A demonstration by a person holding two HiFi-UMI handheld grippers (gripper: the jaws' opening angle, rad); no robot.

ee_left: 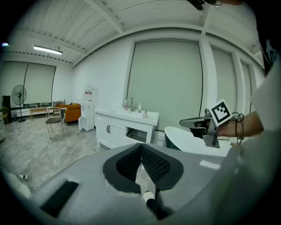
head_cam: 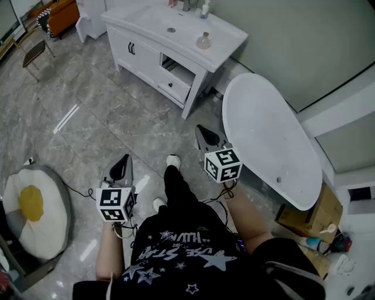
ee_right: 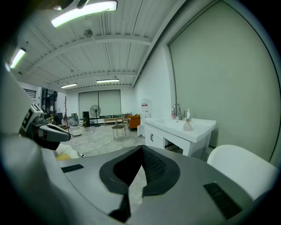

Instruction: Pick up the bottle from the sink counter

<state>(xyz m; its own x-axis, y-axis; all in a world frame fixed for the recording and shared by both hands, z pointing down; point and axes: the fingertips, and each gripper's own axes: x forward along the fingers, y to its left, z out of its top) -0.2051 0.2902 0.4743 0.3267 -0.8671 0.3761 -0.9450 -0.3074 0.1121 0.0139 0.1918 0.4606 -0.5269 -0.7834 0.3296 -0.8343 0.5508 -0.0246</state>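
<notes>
A small rounded clear bottle stands on the white sink counter near its right end, far ahead of me; it also shows as the bottle and the bottle. A white pump bottle stands by the faucet behind it. My left gripper is shut and empty, low over the floor. My right gripper is shut and empty too, held beside the bathtub. Both are well short of the counter.
A white oval bathtub lies to the right of the counter. One vanity drawer stands pulled open. An egg-shaped cushion lies on the floor at left, a chair and an orange sofa farther back. Cardboard boxes sit at right.
</notes>
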